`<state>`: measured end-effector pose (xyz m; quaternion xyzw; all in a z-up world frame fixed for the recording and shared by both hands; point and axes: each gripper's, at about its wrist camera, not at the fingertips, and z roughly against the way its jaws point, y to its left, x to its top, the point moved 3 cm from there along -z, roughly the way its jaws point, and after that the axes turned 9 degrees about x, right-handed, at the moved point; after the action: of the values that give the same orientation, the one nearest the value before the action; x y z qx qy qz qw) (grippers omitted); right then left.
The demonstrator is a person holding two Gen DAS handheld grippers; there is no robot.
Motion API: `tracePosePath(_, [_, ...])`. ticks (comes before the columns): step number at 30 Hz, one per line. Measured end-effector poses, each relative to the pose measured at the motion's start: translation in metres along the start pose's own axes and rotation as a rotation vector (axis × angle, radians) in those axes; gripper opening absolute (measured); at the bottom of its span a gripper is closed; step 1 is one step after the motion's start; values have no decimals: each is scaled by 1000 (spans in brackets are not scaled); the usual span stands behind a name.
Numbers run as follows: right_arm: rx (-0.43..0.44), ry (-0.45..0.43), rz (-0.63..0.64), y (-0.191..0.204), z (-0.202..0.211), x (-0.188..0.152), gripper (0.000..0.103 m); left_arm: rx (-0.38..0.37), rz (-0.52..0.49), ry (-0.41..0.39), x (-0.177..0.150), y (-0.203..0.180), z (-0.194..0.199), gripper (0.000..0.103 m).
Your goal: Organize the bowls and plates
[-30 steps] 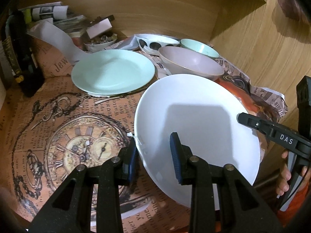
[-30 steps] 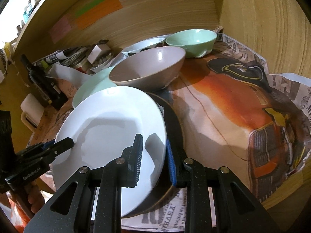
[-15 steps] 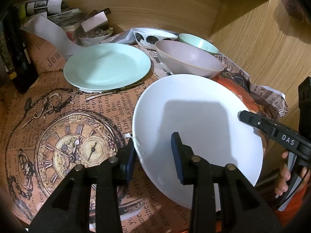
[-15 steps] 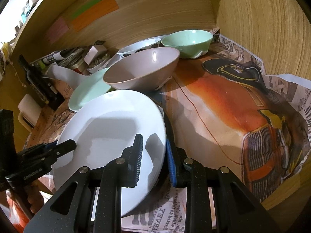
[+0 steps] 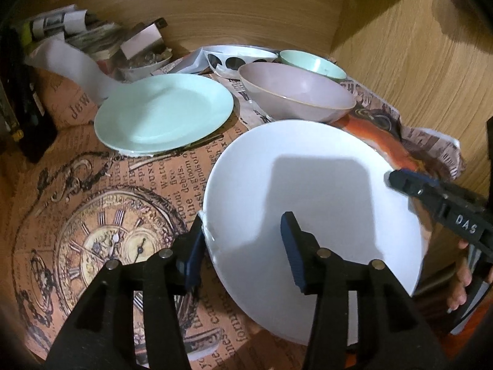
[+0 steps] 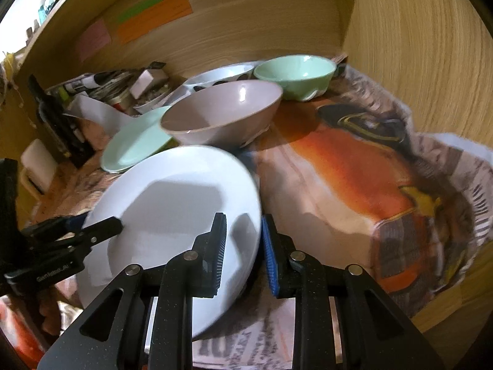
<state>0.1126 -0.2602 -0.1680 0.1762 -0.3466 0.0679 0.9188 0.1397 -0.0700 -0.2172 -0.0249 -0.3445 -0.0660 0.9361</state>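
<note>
Two claws flank the white plate [image 5: 314, 191]: left claw [image 5: 243, 246] opening, right claw [image 6: 243, 252] clamping, pink bowl [image 5: 295, 95] behind

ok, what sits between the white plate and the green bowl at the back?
The mauve bowl. In the right wrist view it stands directly behind the white plate and in front of the green bowl. The left wrist view shows the same order.

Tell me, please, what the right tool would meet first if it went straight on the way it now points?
Past the white plate held in the right tool, it would probably meet the pinkish bowl first, though depth is unclear.
</note>
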Motion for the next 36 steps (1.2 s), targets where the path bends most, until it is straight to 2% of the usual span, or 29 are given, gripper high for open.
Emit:
tracePosePath(10, [5,-15,16,0,0,4,21,11,20,-12,5,11,4,52])
tracePosePath(12, [27,-20,3,-1,1,5,25,8,33,-19,7,18,10,54])
tracePosePath(14, [46,-30,-2,0,3,8,31,12,47,-36,9,26,17,60])
tracePosePath(18, [79,-49,13,7,7,17,35,49,75,-87,17,46,34,65])
tracePosePath(21, [109,-66,36,15,8,28,42,85,100,-122,23,62,46,68])
tracePosePath(26, [145,-85,104,35,4,46,46,163,151,-150,34,94,53,81])
tracePosePath(30, [171,-78,160,50,-5,59,49,181,195,-134,43,119,47,82])
tracePosePath(36, [204,-76,211,65,-19,72,53,205,200,-43,65,140,8,82])
